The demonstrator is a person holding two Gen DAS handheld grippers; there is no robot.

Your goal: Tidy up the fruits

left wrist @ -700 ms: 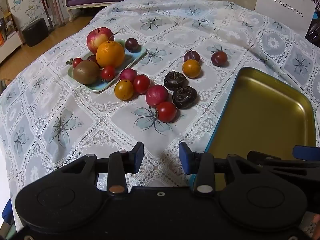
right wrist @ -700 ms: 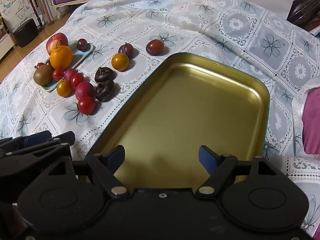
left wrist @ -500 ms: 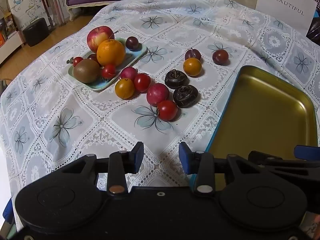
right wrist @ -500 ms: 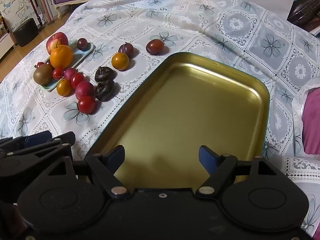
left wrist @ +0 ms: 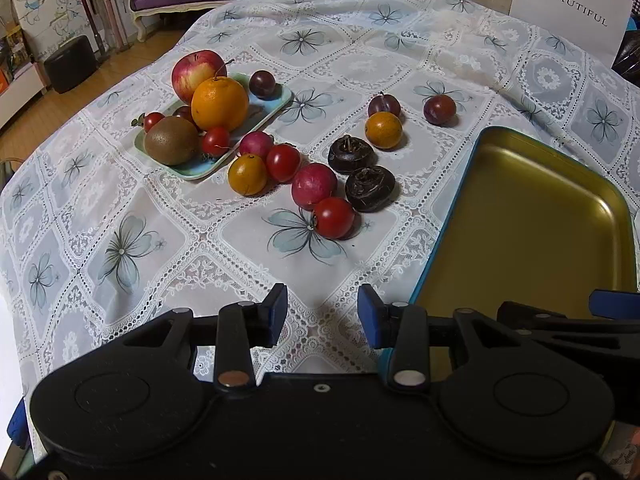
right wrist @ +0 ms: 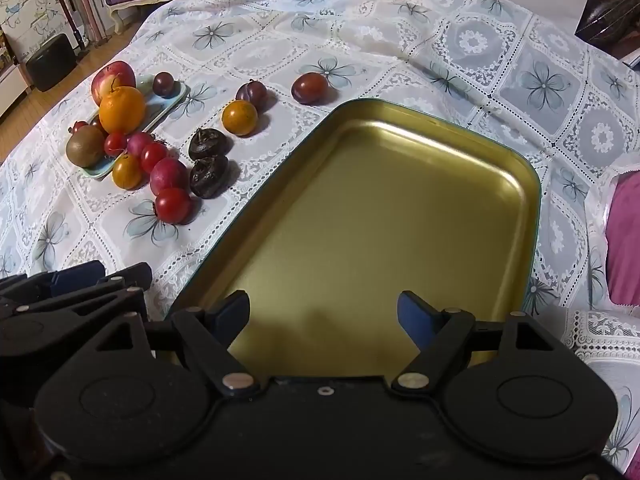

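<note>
Biggest risk was the gold tray: empty, filling the centre of the right wrist view, with the right claw hanging over its near end. Clip the rim on the way across to the fruit and it would likely skid on the lace tablecloth, which looked loose enough to bunch.

Next, the pale green dish, upper left of the left view, was piled up: apple, orange, kiwi, small tomatoes. Nudge one and the round ones probably roll toward the left edge of the tabletop.

The loose fruit sat tight together at centre: pink radish-like one touching a red tomato, dark wrinkled ones just beside. A wide claw going for one likely shoves its neighbour.

Both claws stood side by side at the bottom of frame, so a crossing reach could knock them together.

Claw state: the left claw was partly open, nothing between the pads, over bare cloth. The right was spread wide, also holding nothing.

View differences: only the right view showed the whole tray and the pink fabric at the right edge. The left view cut off the tray's right side but gave the fruit bigger and clearer, plus the whole "BEAUTIFUL" on the white bag.
</note>
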